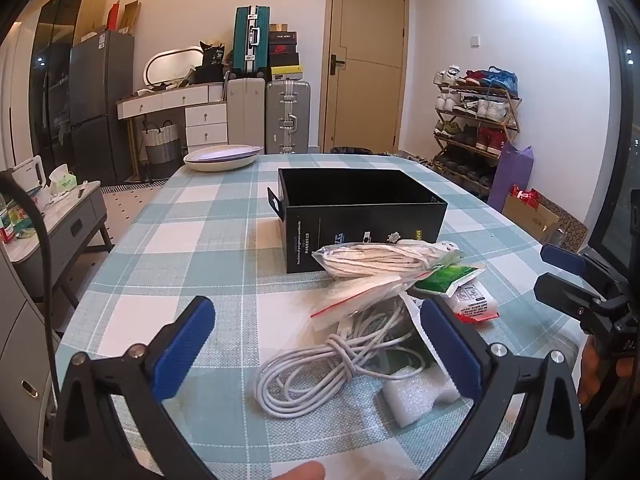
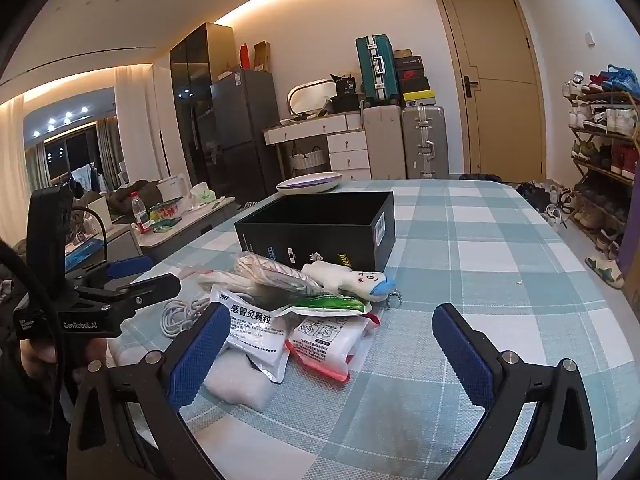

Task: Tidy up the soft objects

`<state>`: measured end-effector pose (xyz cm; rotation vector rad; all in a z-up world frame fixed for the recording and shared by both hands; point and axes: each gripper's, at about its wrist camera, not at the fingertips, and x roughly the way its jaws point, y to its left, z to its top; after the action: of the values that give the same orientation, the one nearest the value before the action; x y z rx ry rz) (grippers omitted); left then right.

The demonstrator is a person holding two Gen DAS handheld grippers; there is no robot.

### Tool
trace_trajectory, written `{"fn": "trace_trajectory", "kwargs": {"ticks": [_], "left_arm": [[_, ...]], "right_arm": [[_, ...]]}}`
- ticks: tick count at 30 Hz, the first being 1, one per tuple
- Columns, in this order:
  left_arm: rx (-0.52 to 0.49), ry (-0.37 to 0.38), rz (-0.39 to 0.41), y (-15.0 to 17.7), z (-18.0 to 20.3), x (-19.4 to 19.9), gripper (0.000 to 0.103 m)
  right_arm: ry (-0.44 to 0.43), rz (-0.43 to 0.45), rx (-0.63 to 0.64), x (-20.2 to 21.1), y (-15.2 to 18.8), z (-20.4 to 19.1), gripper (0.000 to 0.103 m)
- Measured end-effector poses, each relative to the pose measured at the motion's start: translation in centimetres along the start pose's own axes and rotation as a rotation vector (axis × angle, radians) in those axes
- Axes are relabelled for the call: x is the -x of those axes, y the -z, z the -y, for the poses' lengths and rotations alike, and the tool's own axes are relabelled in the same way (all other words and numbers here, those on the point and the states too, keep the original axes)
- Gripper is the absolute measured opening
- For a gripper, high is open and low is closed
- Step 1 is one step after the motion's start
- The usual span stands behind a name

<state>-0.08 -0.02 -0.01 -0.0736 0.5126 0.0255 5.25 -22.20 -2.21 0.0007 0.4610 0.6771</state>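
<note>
Cable (image 1: 320, 372) lies between open fingers (image 1: 182, 356).

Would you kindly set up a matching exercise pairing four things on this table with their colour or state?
Things:
1. box
2. coiled cable
3. plush toy
4. plates

Descriptions:
A. white, looped and knotted, lying loose on the tablecloth
B. black, open at the top
C. stacked at the far edge of the table
D. white with a blue end, lying against the box

Pairs: 1-B, 2-A, 3-D, 4-C
</note>
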Motion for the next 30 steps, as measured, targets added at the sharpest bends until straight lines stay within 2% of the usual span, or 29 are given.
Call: {"fn": "trace_trajectory", "kwargs": {"ticks": [30], "left_arm": [[0.010,-0.005,-0.025,0.3,-0.7,-0.8,0.103]], "right_arm": [[0.009,-0.030,0.028,-0.7,0.5,-0.5,0.103]]}}
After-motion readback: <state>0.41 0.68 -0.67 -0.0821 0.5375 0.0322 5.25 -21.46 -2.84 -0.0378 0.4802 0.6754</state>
